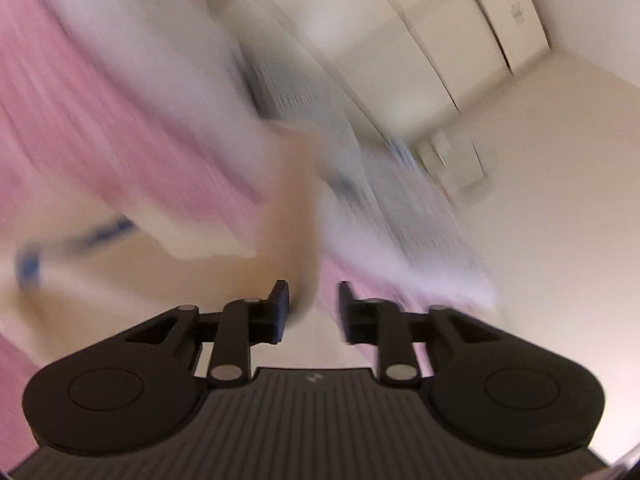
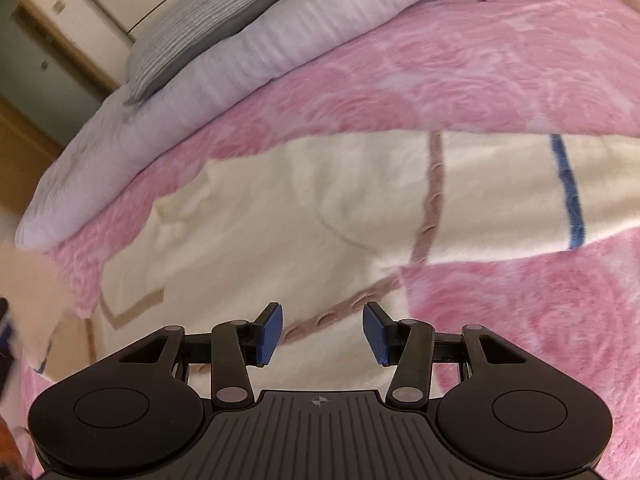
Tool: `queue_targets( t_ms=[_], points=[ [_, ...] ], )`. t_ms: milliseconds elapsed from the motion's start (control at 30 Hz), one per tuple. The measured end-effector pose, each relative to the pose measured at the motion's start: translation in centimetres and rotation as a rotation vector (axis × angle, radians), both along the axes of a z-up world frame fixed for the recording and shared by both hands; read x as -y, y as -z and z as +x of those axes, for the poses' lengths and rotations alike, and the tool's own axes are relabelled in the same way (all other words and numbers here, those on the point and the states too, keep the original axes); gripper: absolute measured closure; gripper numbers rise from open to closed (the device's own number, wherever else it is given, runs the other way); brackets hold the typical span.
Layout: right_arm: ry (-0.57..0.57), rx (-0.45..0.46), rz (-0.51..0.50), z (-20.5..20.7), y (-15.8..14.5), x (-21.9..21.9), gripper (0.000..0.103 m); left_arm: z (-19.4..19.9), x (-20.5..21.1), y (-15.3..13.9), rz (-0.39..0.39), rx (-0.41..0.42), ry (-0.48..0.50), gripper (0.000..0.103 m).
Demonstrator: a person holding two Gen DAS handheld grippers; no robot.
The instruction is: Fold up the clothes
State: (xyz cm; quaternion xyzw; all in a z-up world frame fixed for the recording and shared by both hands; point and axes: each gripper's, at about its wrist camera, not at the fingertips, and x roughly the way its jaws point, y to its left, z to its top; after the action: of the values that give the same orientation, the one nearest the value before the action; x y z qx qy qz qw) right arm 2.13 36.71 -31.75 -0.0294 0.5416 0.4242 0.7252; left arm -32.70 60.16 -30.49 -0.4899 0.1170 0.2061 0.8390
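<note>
A cream sweater [image 2: 280, 216] with a mauve cable band and a blue stripe [image 2: 568, 192] lies flat on a pink rose-patterned blanket [image 2: 500, 80]. My right gripper [image 2: 322, 332] is open and empty, just above the sweater's lower part. In the blurred left wrist view, my left gripper [image 1: 313, 310] has its jaws apart, with a strip of cream sweater fabric [image 1: 294, 220] hanging between them. Whether the fingers pinch that fabric cannot be told from the blur. More cream cloth with a blue stripe [image 1: 100, 236] shows at the left.
A pale lilac duvet [image 2: 240, 60] and a grey striped pillow [image 2: 200, 28] lie at the bed's far side. White cupboards [image 1: 420, 40] and a beige wall [image 1: 560, 200] stand behind. A wooden floor [image 2: 16, 152] shows at the left.
</note>
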Motion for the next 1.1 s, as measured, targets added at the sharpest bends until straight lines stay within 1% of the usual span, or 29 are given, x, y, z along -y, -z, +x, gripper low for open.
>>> queue_targets(
  t_ms=[33,100,133,167,233,333,467,533,633,733,767,800,833,867,967,1000,1033,1067,1100],
  points=[
    [0.018,-0.001,-0.001,0.3,0.0,0.2,0.054,1.8,1.1,1.2,-0.055,-0.036,0.033,0.08],
    [0.042,-0.006,-0.007,1.0,0.2,0.4,0.054,3.8,2.7,3.3,-0.142,-0.133,0.076,0.08],
    [0.051,-0.01,-0.008,1.3,0.4,0.5,0.054,3.9,3.5,4.1,-0.158,-0.174,0.087,0.08],
    [0.057,-0.018,-0.007,1.7,0.5,0.6,0.054,3.6,4.5,4.4,-0.16,-0.202,0.084,0.08],
    [0.064,-0.051,0.004,2.1,1.2,0.6,0.054,2.0,4.8,5.0,-0.148,-0.274,0.062,0.08],
    [0.072,-0.155,0.064,2.2,2.8,-0.8,0.054,-0.8,3.8,5.2,-0.119,-0.392,0.021,0.08],
    [0.083,-0.294,0.145,2.2,5.0,-2.6,0.054,-3.0,2.5,4.8,-0.066,-0.486,-0.047,0.08],
    [0.095,-0.351,0.188,2.1,6.1,-4.0,0.054,-3.5,1.5,4.4,-0.046,-0.512,-0.081,0.08],
    [0.138,-0.391,0.17,2.2,8.3,-5.9,0.054,-4.6,0.5,4.8,-0.034,-0.518,-0.118,0.08],
    [0.191,-0.424,0.149,2.6,10.5,-7.3,0.055,-4.2,-0.2,5.6,-0.055,-0.505,-0.147,0.08],
    [0.208,-0.438,0.175,2.7,10.9,-7.5,0.057,-4.8,-0.5,5.8,-0.062,-0.503,-0.155,0.08],
    [0.185,-0.409,0.195,2.6,10.4,-7.9,0.09,-5.3,-0.8,6.1,-0.068,-0.501,-0.163,0.08],
    [0.16,-0.378,0.215,2.5,9.9,-8.3,0.093,-5.2,-0.9,6.4,-0.075,-0.505,-0.167,0.08],
    [0.136,-0.347,0.234,2.4,9.3,-8.7,0.094,-5.4,-0.8,6.2,-0.079,-0.51,-0.168,0.08],
    [-0.055,-0.125,0.456,0.5,3.6,-8.1,0.094,-5.1,-1.0,6.4,-0.071,-0.524,-0.152,0.08],
    [-0.079,-0.067,0.495,0.2,2.1,-7.3,0.094,-5.1,-1.0,6.4,-0.066,-0.524,-0.144,0.08],
    [-0.072,-0.025,0.498,0.1,1.3,-6.6,0.094,-4.9,-1.1,6.6,-0.065,-0.526,-0.137,0.08],
    [-0.03,0.007,0.458,0.5,1.3,-5.7,0.094,-4.7,-1.2,6.8,-0.067,-0.53,-0.128,0.08],
    [0.011,0.005,0.387,1.2,2.3,-5.3,0.094,-4.4,-1.3,7.0,-0.068,-0.533,-0.12,0.08]
  ],
)
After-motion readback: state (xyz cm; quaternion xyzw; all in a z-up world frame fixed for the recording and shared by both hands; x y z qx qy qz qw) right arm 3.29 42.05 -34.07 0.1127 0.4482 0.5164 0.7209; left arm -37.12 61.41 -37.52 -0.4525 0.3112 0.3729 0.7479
